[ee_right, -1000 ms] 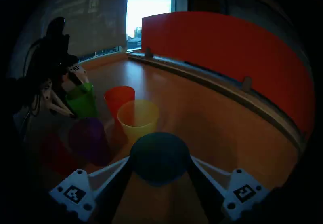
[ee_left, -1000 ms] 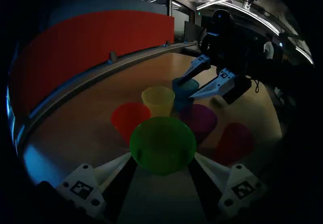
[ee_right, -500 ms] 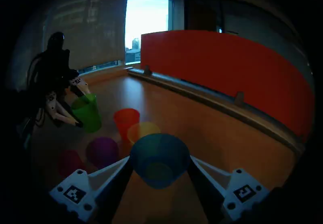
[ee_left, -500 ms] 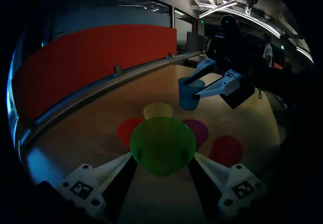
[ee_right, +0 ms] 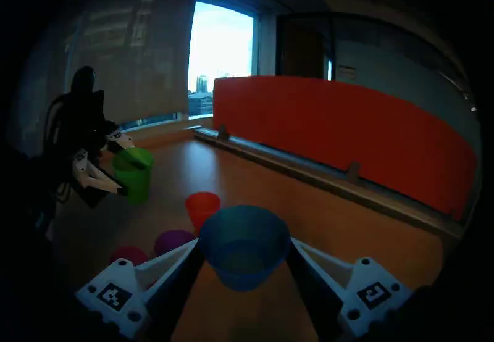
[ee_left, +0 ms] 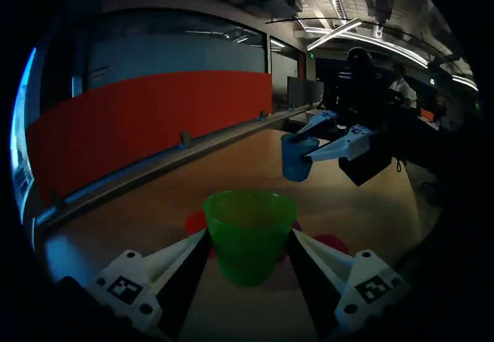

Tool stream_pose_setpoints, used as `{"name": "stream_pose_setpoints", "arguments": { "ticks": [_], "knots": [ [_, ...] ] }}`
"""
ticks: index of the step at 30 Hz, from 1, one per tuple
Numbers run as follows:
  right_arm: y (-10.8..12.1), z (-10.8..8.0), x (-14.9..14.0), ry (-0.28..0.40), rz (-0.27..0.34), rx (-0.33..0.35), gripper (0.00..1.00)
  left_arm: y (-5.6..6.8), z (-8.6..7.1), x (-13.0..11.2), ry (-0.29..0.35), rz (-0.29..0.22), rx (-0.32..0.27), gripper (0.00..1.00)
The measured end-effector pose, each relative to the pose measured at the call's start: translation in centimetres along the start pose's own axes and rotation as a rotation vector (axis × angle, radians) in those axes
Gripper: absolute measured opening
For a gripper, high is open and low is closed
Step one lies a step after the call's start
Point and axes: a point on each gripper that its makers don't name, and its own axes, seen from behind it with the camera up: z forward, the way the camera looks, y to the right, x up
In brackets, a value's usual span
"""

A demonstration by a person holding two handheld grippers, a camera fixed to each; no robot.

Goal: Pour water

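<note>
Two grippers [ee_left: 249, 237] [ee_right: 244, 246], five cups [ee_right: 134, 172] [ee_right: 242, 255] [ee_right: 202, 205] [ee_right: 173, 241] [ee_right: 128, 254]

Near green cup [ee_left: 249, 237] is looking translucent; far-right blue cup [ee_left: 297, 157] too. On left gripper [ee_left: 249, 243], fingers [ee_left: 163, 265] are showing white with black-and-white square markers [ee_left: 125, 289]. The red cup [ee_right: 202, 208], purple cup [ee_right: 173, 241], dark pink cup [ee_right: 128, 255] are sitting on orange-brown table [ee_right: 290, 200]; red-orange panel [ee_right: 346, 138] is running far behind.
</note>
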Motion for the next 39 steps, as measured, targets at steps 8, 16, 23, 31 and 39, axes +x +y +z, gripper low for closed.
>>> {"name": "stream_pose_setpoints", "arguments": {
  "ticks": [8, 16, 23, 31, 39],
  "knots": [
    [-0.9, -2.1, 1.5, 0.048, -0.005, -0.008, 0.91, 0.9, -1.7, 1.6, 0.062, 0.004, 0.010, 0.82],
    [-1.9, -3.3, 2.1, 0.072, -0.018, -0.010, 0.91, 1.4, -3.1, 3.0, 0.118, -0.008, 0.024, 0.82],
    [-2.6, -4.0, 3.0, 0.100, -0.034, -0.007, 0.91, 1.8, -4.1, 3.5, 0.139, -0.018, 0.030, 0.82],
    [-3.4, -4.7, 4.3, 0.152, -0.045, 0.003, 0.91, 2.0, -4.8, 4.0, 0.165, -0.019, 0.040, 0.82],
    [-3.8, -4.9, 5.2, 0.201, -0.043, 0.004, 0.91, 2.2, -5.3, 4.4, 0.190, -0.025, 0.045, 0.83]
  ]
}}
